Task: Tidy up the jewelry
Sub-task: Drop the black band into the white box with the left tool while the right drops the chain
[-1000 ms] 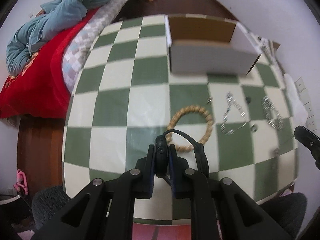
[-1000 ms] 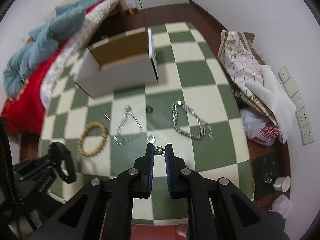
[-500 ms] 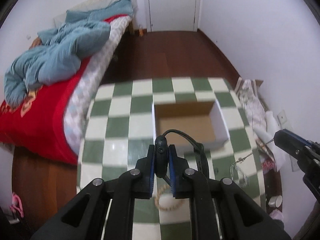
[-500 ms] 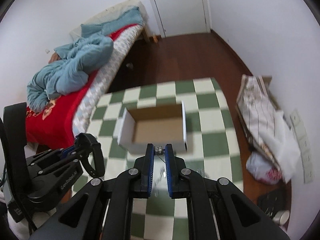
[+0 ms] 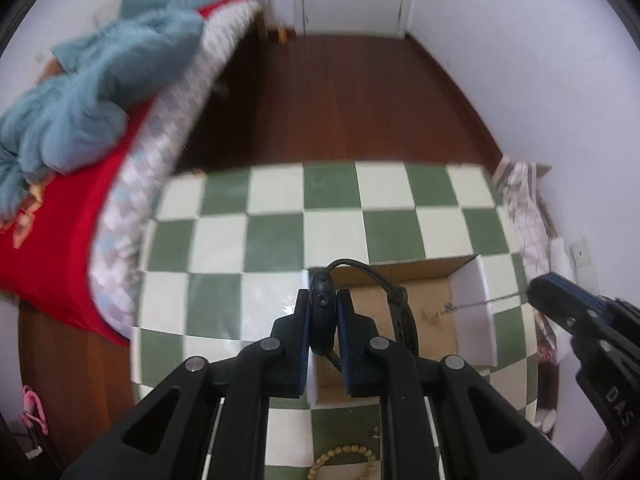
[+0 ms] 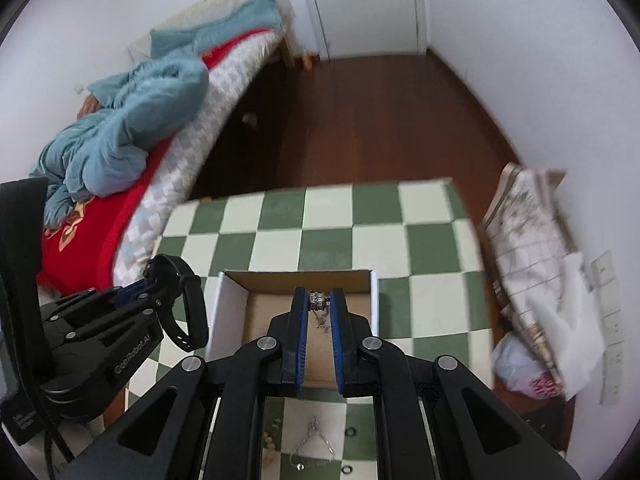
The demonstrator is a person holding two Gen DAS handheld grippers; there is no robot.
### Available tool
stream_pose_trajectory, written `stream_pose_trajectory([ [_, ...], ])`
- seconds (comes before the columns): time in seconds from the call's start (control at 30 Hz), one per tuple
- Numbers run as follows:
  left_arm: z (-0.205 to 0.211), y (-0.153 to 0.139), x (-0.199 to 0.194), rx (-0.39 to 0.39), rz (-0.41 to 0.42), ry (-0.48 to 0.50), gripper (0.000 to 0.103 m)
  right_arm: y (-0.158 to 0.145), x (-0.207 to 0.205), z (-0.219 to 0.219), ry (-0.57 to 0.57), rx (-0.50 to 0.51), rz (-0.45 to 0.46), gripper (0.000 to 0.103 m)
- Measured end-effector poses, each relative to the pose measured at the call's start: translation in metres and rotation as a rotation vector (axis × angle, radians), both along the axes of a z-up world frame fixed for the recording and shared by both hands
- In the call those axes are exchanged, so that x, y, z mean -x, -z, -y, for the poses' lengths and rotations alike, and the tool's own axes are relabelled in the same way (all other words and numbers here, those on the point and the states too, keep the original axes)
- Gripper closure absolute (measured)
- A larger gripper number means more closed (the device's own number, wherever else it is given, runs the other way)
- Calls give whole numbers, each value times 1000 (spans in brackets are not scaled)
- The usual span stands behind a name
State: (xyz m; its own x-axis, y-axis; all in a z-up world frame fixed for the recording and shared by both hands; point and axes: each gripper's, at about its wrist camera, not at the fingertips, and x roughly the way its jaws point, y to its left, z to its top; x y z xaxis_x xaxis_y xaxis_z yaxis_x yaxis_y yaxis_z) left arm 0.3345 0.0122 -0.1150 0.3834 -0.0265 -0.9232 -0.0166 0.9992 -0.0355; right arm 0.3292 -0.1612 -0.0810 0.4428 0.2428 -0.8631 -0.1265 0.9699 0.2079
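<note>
My left gripper point(image 5: 323, 302) is shut on a black watch point(image 5: 322, 300), whose strap point(image 5: 396, 300) loops to the right over the open white cardboard box point(image 5: 470, 308). My right gripper point(image 6: 320, 300) is shut on a silver chain point(image 6: 319, 300), which hangs down into the same box point(image 6: 232, 312). In the left wrist view that chain point(image 5: 472, 303) stretches from the right gripper point(image 5: 534, 286) over the box's right wall. The left gripper point(image 6: 158, 280) with the watch point(image 6: 188, 308) shows at the left of the right wrist view. A wooden bead bracelet point(image 5: 344, 454) and another silver chain point(image 6: 316, 440) lie on the checked table.
The green and white checked table point(image 5: 276, 240) carries small rings point(image 6: 351, 432) near its front. A bed with a red cover and a blue blanket point(image 5: 100, 80) stands to the left. Folded cloth and bags point(image 6: 532, 264) lie at the right wall. Dark wood floor point(image 5: 340, 100) lies beyond.
Both grippers have risen and travelled away from the table's front to above the box, the left carrying the watch and the right the silver chain. The loose jewelry now lies under them.
</note>
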Motion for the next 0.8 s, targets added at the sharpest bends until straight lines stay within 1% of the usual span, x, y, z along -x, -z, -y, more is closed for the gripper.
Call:
stream_pose_trajectory([
  [0.07,-3,20,-13,35,-60,-2,94,26,-18,3,0,-19,-65,92],
  [0.2,-3,44,-31,75,-121,-10,93,67,-41,4,-16,-12,-153,92],
  [0.3,-4,52,-41,88,-152,-18,91,84,-49,3,-38,4,-194,91],
  [0.37,-3,53,-43,88,-154,-24,89,88,-52,1,-48,14,-201,91],
  [0.4,-2,54,-44,84,-151,-20,87,88,-53,0,-47,34,-201,90],
  [0.43,-2,53,-44,71,-143,-21,80,89,-54,-2,-46,52,-203,88],
  [0.47,-1,50,-42,54,-121,-25,69,89,-53,-2,-48,53,-205,75],
  [0.5,-2,48,-43,42,-111,-29,58,88,-52,-3,-47,62,-203,56],
  [0.53,-2,44,-41,24,-93,-35,34,86,-50,-4,-43,85,-195,50],
  [0.57,-4,39,-39,15,-69,-46,20,84,-47,-4,-39,95,-184,45],
  [0.63,-8,32,-36,10,-38,-58,18,81,-43,-3,-24,117,-181,44],
  [0.67,-9,28,-33,-9,-21,-64,10,80,-40,-3,-17,127,-177,41],
  [0.7,-11,25,-31,-29,-9,-68,3,80,-37,-2,-8,143,-178,33],
  [0.73,-12,22,-28,-48,8,-72,0,79,-35,-2,0,160,-177,27],
  [0.77,-14,19,-24,-74,30,-79,0,79,-32,-3,5,174,-174,14],
  [0.8,-15,16,-19,-107,60,-82,0,79,-28,-4,9,193,-173,7],
])
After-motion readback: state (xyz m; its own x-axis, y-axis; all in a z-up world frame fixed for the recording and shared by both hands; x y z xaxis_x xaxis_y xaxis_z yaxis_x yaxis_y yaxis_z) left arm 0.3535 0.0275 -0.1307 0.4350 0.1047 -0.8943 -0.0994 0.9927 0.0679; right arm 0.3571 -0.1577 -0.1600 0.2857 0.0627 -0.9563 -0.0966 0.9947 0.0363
